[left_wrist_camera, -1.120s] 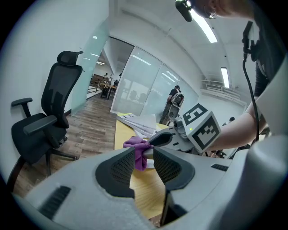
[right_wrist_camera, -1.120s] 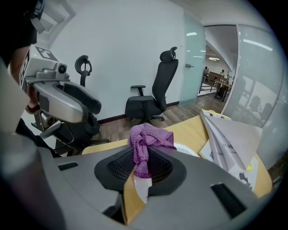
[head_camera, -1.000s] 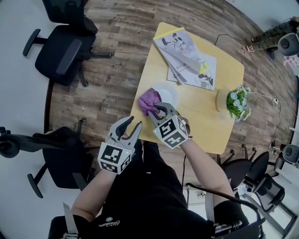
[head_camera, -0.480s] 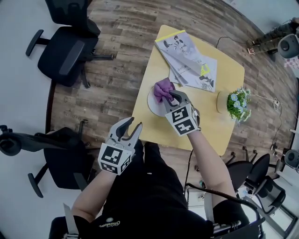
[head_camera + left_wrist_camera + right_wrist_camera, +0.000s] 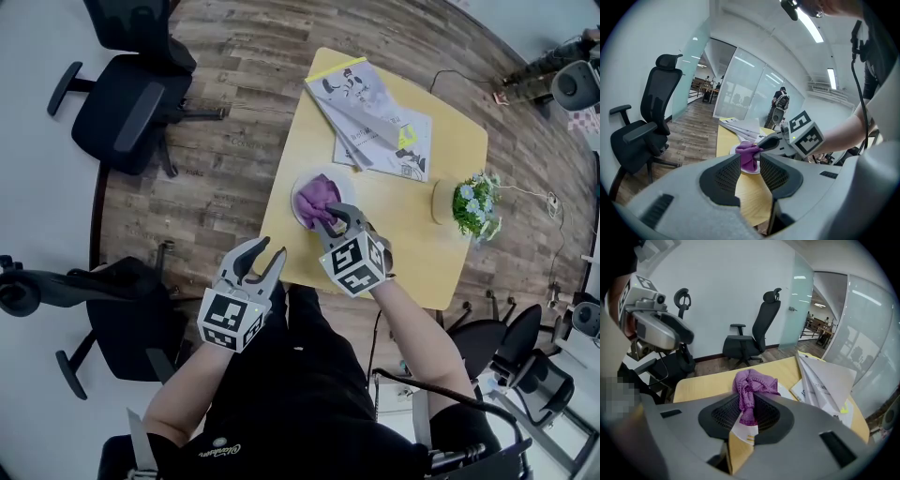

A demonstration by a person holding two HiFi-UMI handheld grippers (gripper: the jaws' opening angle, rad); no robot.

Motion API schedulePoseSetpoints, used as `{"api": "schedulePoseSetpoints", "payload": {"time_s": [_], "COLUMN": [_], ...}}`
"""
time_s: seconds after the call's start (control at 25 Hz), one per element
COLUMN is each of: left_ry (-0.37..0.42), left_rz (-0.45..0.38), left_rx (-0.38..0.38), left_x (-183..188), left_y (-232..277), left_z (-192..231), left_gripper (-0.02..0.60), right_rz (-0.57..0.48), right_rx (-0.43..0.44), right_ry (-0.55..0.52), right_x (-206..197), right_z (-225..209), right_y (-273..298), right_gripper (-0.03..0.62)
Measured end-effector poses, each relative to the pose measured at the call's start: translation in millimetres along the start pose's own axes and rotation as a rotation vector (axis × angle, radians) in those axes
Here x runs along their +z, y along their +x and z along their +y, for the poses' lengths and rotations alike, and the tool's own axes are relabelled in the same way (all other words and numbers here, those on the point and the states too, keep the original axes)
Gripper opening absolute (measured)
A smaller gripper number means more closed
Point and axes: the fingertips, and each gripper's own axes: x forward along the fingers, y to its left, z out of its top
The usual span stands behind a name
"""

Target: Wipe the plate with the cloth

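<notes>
A white plate (image 5: 302, 184) lies near the left edge of the yellow table (image 5: 412, 234), with most of it under a bunched purple cloth (image 5: 317, 197). My right gripper (image 5: 330, 217) is shut on the cloth's near end and presses it onto the plate. In the right gripper view the cloth (image 5: 752, 386) bulges out beyond the closed jaws, and a strip of plate (image 5: 786, 391) shows beside it. My left gripper (image 5: 267, 251) hangs open and empty off the table's front-left corner. From the left gripper view the cloth (image 5: 749, 154) and the right gripper (image 5: 764, 143) show between the open jaws.
Booklets (image 5: 375, 117) are spread at the table's far end. A pot of flowers (image 5: 473, 206) stands beside a round wooden disc (image 5: 441, 202) on the right. Black office chairs (image 5: 131, 94) stand on the wood floor to the left.
My right gripper carried the cloth across the plate toward the far right, then back toward me. The left gripper stayed where it was, open.
</notes>
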Motion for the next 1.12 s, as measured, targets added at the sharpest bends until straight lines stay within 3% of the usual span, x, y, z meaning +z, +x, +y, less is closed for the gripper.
{"api": "schedulePoseSetpoints", "payload": {"time_s": [0.24, 0.76, 0.92, 1.12], "left_ry": [-0.003, -0.005, -0.022, -0.017], "left_rz": [0.006, 0.016, 0.023, 0.025], "left_rx": [-0.009, -0.008, 0.000, -0.010], "left_x": [-2, -9, -13, -12], "left_y": [3, 1, 0, 2], "left_z": [-3, -3, 0, 0], "left_gripper": [0.130, 0.130, 0.130, 0.130], "right_rz": [0.011, 0.036, 0.037, 0.030], "right_rx": [0.058, -0.122, -0.125, -0.079], "right_ry": [-0.029, 0.001, 0.008, 0.008], "right_x": [-12, -7, -6, -12], "right_z": [27, -59, -63, -39], "right_y": [-6, 4, 6, 0], "right_gripper": [0.071, 0.071, 0.071, 0.071]}}
